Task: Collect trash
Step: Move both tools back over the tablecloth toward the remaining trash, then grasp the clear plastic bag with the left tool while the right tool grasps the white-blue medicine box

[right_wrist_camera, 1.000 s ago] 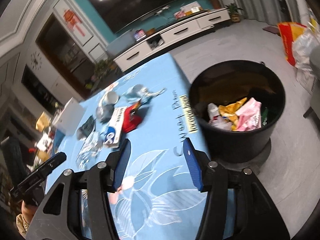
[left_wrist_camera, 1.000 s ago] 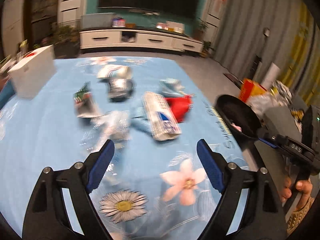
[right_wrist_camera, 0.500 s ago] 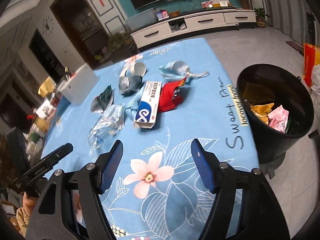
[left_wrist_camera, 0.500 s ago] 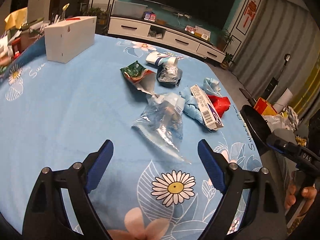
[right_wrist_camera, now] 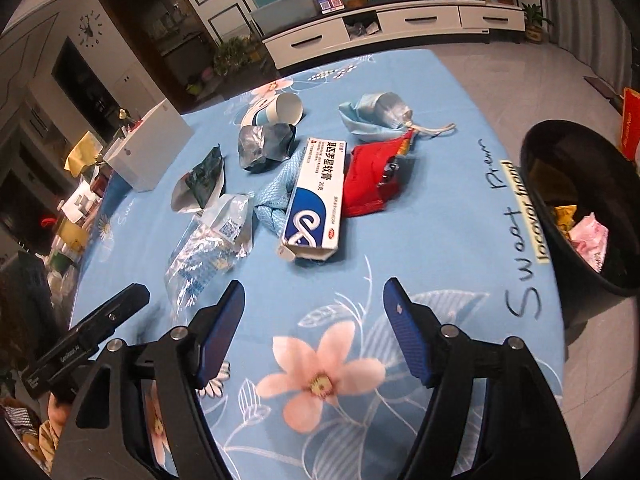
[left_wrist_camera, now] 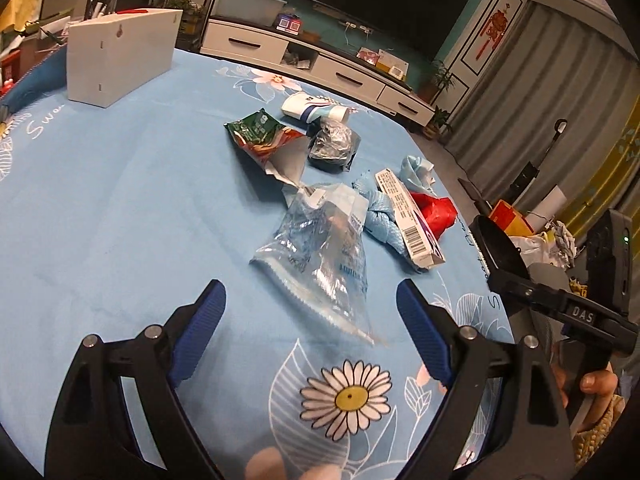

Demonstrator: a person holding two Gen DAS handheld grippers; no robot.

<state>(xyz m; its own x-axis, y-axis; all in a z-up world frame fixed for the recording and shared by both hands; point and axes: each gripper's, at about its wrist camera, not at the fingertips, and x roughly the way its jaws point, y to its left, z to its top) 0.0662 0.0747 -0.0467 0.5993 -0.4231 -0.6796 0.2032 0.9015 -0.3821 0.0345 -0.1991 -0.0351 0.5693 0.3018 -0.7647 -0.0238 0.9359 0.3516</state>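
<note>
Trash lies on the blue floral tablecloth (left_wrist_camera: pixel 120 208). A clear plastic bag (left_wrist_camera: pixel 320 256) lies just ahead of my open, empty left gripper (left_wrist_camera: pixel 312 328); it also shows in the right wrist view (right_wrist_camera: pixel 208 244). A white and blue medicine box (right_wrist_camera: pixel 316 200) lies ahead of my open, empty right gripper (right_wrist_camera: pixel 314 312), with a red wrapper (right_wrist_camera: pixel 370 180), a blue cloth (right_wrist_camera: pixel 276 200), a green snack packet (left_wrist_camera: pixel 260 136), a crumpled silver foil bag (right_wrist_camera: pixel 264 146), a paper cup (right_wrist_camera: pixel 278 110) and a blue pouch (right_wrist_camera: pixel 376 118) around it.
A black trash bin (right_wrist_camera: pixel 576 208) with wrappers inside stands off the table's right edge. A white box (left_wrist_camera: pixel 120 60) stands at the far left of the table. A TV cabinet (right_wrist_camera: pixel 380 24) lines the back wall.
Both grippers have swung from the bin side toward the trash on the table and come closer to it. Both stay open and empty.
</note>
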